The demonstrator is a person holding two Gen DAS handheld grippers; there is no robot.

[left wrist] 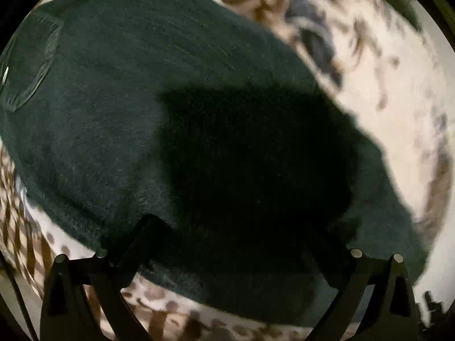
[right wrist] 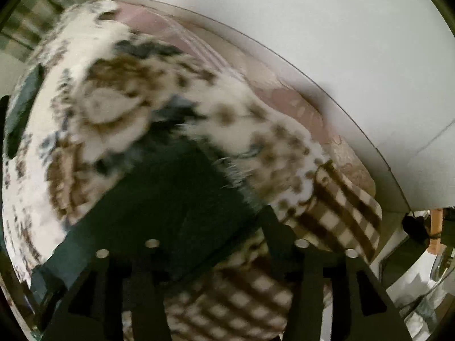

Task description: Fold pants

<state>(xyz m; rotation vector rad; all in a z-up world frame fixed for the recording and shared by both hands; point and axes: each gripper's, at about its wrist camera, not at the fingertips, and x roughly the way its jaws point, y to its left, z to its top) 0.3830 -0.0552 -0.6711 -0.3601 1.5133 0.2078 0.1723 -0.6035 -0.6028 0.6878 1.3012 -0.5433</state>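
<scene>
Dark green pants (left wrist: 142, 108) lie spread on a patterned blanket and fill most of the left wrist view, a back pocket (left wrist: 31, 59) at the far left. My left gripper (left wrist: 227, 244) hangs just above the pants, jaws wide apart, casting a dark shadow on the cloth; nothing sits between the fingers. In the right wrist view a leg end of the pants (right wrist: 170, 199) with a frayed hem (right wrist: 230, 170) lies under my right gripper (right wrist: 210, 227). Its jaws stand apart over the cloth and I see no grip.
The white blanket with brown and grey blotches (right wrist: 93, 85) covers a bed; a brown checked blanket (right wrist: 341, 213) lies at its right. A pink sheet (right wrist: 284, 91) and a white wall (right wrist: 312, 28) lie beyond. Clutter stands at the far right (right wrist: 435, 233).
</scene>
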